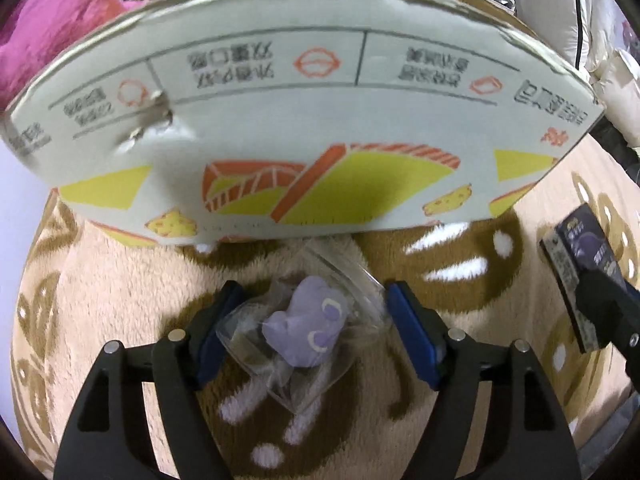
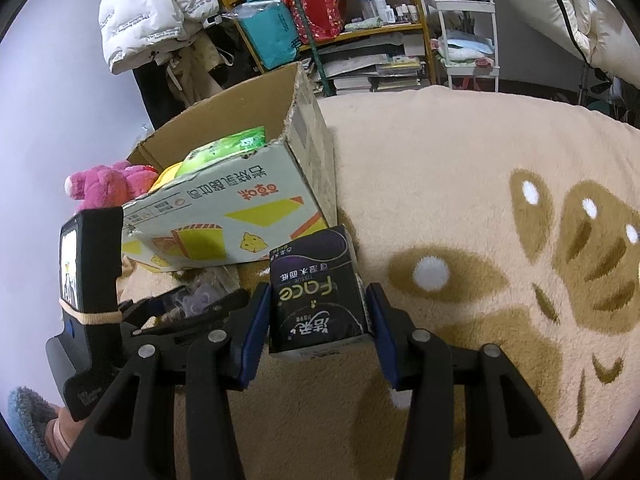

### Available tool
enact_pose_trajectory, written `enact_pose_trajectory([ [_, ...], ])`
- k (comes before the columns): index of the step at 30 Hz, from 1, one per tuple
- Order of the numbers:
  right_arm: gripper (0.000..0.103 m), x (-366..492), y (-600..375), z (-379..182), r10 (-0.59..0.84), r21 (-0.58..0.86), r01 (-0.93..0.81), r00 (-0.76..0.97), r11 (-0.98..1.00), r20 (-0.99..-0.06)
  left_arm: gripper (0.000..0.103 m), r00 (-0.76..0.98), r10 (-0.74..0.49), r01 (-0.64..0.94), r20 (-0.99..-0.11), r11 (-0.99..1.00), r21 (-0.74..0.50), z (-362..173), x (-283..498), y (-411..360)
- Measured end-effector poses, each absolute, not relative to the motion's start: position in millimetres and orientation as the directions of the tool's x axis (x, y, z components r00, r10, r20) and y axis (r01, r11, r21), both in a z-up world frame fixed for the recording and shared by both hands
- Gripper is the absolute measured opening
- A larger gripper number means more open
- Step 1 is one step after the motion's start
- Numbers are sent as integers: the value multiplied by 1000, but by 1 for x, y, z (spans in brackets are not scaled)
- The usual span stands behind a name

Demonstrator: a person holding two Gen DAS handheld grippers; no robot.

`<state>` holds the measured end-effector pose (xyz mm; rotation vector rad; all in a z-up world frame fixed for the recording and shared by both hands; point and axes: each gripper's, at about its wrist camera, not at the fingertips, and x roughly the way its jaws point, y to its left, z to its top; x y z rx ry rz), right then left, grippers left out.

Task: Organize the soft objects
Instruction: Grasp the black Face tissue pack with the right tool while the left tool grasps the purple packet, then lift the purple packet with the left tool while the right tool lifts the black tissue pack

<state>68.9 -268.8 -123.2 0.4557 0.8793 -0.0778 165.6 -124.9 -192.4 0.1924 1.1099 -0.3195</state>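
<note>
Between the blue pads of the left gripper (image 1: 308, 332), on the beige plush blanket with brown leaf pattern (image 1: 100, 288), lies the small lilac plush toy sealed in a clear crinkled plastic bag (image 1: 306, 330). The bag sits centred in the gap, its long axis running diagonally from upper right to lower left in the left wrist view, so it lies askew to the line along which the fingers close; the toy's face, with two crescent eyes, looks toward the lower right. The jaws stand wide, the left pad touching or just beside the bag's edge, the right pad just beside it; no squeeze on the bag is evident. Directly ahead of this gripper, near, rises the printed side of the open white, yellow and orange cardboard box (image 1: 304, 128), so the bag would have to go up and forward over that wall. My reading: the left side is plainly the nearer to the toy. The right gripper (image 2: 316, 312) is clamped on a black rectangular tissue pack (image 2: 316, 292), held upright with its long axis pointing forward along the fingers. It hovers beside the box's near corner, above the blanket. Inside the box show green and yellow soft items (image 2: 224, 148); a pink plush toy (image 2: 108, 184) sits beside its far side.
</note>
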Motion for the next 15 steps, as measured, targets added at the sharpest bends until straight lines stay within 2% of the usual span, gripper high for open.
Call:
enact_pose_trajectory([
  [2, 50, 68, -267, -120, 118, 353, 244, 651, 903, -750, 55, 419, -159, 336, -894, 942, -10, -189, 164, -119],
  [4, 50, 67, -267, -116, 126, 363, 234, 662, 902, -739, 37, 413, -197, 304, -889, 950, -69, -185, 170, -105],
  [7, 50, 64, -268, -112, 150, 393, 220, 678, 893, -720, 28, 391, -247, 300, -887, 945, -131, -183, 176, -95],
  [15, 50, 60, -263, -103, 147, 382, 199, 691, 903, -708, 26, 384, -270, 323, -883, 935, -145, -176, 166, -97],
])
